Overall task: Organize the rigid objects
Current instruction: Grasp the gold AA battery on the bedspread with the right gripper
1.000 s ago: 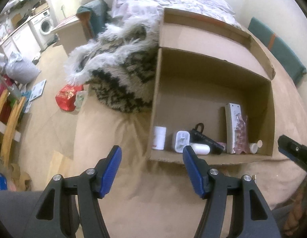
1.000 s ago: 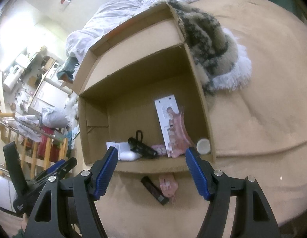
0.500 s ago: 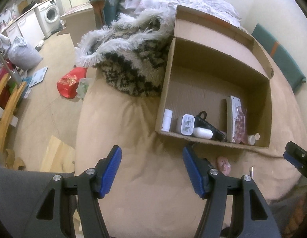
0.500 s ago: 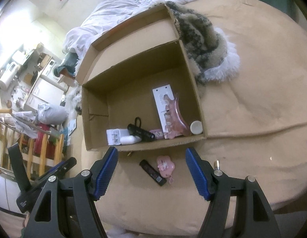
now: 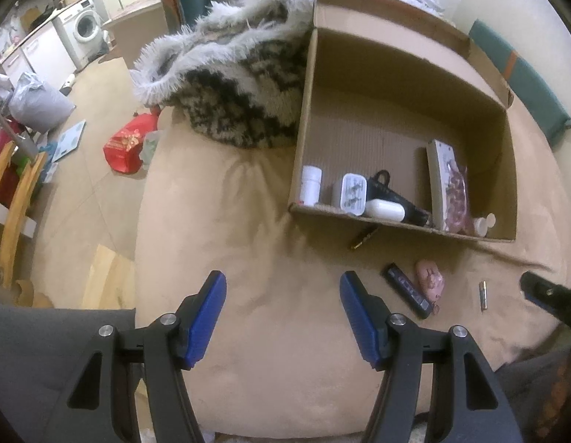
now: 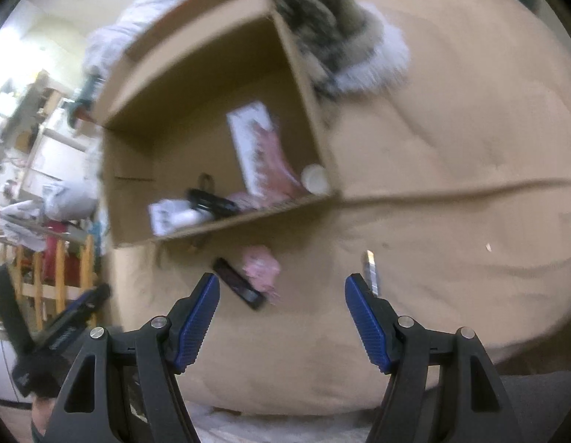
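An open cardboard box [image 5: 400,85] [image 6: 211,59] lies on a tan bed cover, holding a white bottle [image 5: 310,184], a white case [image 5: 353,193], a black tool [image 5: 400,199] and a white card with a pink clip [image 5: 451,184]. On the cover in front of the box lie a black bar [image 5: 409,289] [image 6: 238,283], a pink trinket [image 5: 429,280] [image 6: 261,267], a small metal cylinder [image 5: 483,294] [image 6: 371,268] and a gold-tipped stick [image 5: 363,239]. My left gripper [image 5: 283,284] is open over bare cover, left of these. My right gripper [image 6: 281,288] is open, above the black bar and trinket.
A shaggy black-and-white throw [image 5: 234,85] lies left of the box. The bed's edge drops to a tan floor with a red bag [image 5: 127,144], a wooden rail [image 5: 16,199] and a washing machine [image 5: 82,29]. A green cushion [image 5: 521,81] sits at the far right.
Both grippers have pulled back from the box and tipped downward, so the loose items in front of the box came into view. Neither pair of jaws has changed its width.
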`<action>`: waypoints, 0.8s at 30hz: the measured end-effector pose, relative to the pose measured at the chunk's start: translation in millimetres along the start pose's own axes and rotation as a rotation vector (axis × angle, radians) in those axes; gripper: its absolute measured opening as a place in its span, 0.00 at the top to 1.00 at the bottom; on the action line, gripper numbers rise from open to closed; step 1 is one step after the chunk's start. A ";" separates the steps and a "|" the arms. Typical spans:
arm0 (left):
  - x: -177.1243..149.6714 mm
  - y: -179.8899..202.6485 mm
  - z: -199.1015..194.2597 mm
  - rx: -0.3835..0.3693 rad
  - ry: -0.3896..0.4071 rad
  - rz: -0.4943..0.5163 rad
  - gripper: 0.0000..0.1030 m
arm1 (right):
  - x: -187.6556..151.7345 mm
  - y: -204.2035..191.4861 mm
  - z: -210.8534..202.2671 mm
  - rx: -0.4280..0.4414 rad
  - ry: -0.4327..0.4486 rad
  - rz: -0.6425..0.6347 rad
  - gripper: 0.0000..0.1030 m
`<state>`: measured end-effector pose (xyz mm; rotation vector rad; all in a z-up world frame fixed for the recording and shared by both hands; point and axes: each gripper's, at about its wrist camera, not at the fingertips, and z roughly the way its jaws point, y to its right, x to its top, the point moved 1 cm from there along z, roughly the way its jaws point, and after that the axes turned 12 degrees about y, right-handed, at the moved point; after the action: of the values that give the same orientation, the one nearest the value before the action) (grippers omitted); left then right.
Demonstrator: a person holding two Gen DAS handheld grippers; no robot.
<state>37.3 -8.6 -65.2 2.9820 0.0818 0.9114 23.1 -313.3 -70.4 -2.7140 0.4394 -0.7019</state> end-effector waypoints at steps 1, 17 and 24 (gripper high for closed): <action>-1.0 0.6 2.2 0.000 -0.007 0.001 0.41 | -1.0 5.2 5.0 -0.013 -0.015 0.008 0.28; -7.8 4.8 38.0 0.019 -0.103 -0.013 0.41 | 0.2 41.5 74.1 -0.188 -0.177 -0.003 0.36; -15.2 9.5 47.0 0.017 -0.135 0.014 0.41 | -12.2 31.2 94.1 -0.263 -0.219 -0.142 0.89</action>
<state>51.4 -19.2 -112.3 3.0540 0.0672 0.7107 54.2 -317.2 -165.2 -3.0510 0.3067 -0.3962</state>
